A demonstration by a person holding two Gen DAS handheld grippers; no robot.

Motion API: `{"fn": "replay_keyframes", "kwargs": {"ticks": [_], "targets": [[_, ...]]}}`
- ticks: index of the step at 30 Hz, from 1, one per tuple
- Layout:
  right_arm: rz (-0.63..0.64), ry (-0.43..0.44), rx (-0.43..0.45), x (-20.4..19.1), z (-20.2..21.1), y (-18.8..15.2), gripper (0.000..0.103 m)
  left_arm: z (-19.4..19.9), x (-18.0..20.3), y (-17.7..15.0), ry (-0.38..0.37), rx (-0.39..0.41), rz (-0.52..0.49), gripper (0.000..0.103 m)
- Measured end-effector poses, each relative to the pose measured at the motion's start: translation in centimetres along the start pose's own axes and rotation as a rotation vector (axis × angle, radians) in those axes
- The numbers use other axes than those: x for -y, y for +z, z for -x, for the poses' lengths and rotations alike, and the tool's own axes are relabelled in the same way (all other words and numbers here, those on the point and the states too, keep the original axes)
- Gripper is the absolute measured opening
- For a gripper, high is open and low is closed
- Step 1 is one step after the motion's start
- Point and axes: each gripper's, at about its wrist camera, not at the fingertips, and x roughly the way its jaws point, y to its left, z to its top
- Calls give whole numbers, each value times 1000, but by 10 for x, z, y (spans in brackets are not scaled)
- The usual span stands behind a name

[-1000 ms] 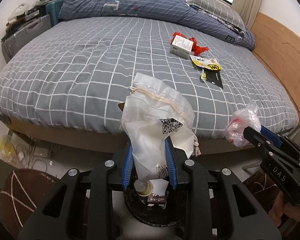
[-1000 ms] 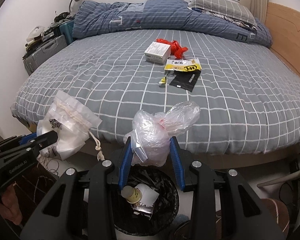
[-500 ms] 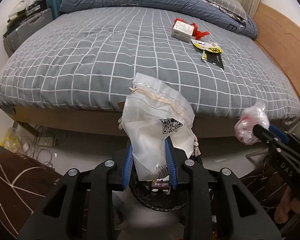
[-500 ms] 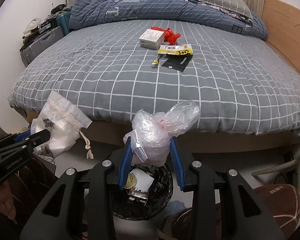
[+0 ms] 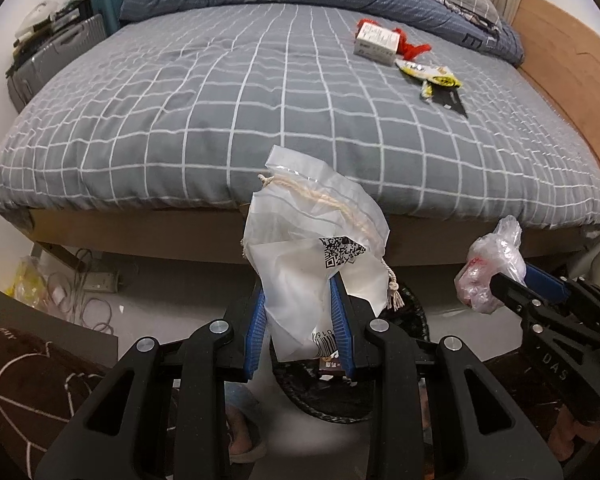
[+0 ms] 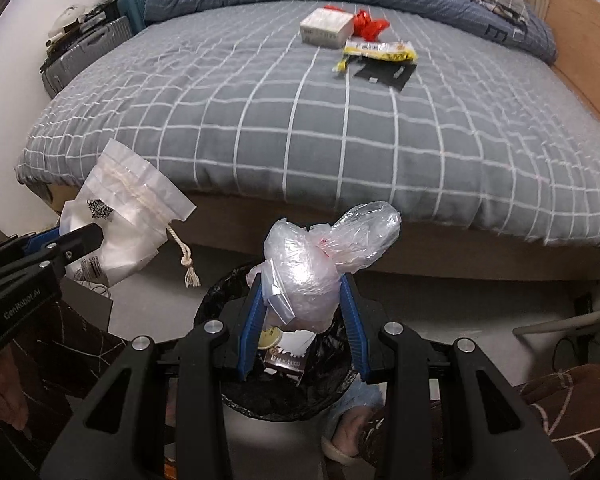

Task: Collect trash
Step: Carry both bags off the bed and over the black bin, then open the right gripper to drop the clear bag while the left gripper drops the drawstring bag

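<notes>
My left gripper (image 5: 298, 320) is shut on a white drawstring pouch (image 5: 316, 248) with a QR code; it also shows in the right wrist view (image 6: 120, 224). My right gripper (image 6: 302, 316) is shut on a crumpled clear plastic bag (image 6: 320, 264), seen at the right of the left wrist view (image 5: 490, 272). Both hang over a black-lined trash bin (image 6: 220, 296) on the floor in front of the bed, which holds a cup lid and a wrapper. The bin's rim (image 5: 414, 312) shows behind the pouch.
On the grey checked bed (image 6: 340, 128) lie a white box (image 6: 326, 26), a red wrapper (image 6: 368, 26), a yellow packet (image 6: 380, 50) and a black packet (image 6: 384, 74). Suitcases (image 5: 56, 60) stand at the left. Cables (image 5: 84, 292) lie on the floor.
Both grippers have pulled back and down from the bed with their bags. The bin now sits more directly under the right gripper.
</notes>
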Motion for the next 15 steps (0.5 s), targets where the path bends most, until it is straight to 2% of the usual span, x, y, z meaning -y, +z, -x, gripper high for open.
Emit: {"fn": "replay_keyframes", "kwargs": {"ticks": [8, 15], "targets": [[7, 6, -47, -3, -30, 1, 36, -35, -17, 0, 15, -40, 17, 29], [-2, 23, -117, -6, -62, 0, 36, -55, -26, 11, -11, -72, 38, 29]]}}
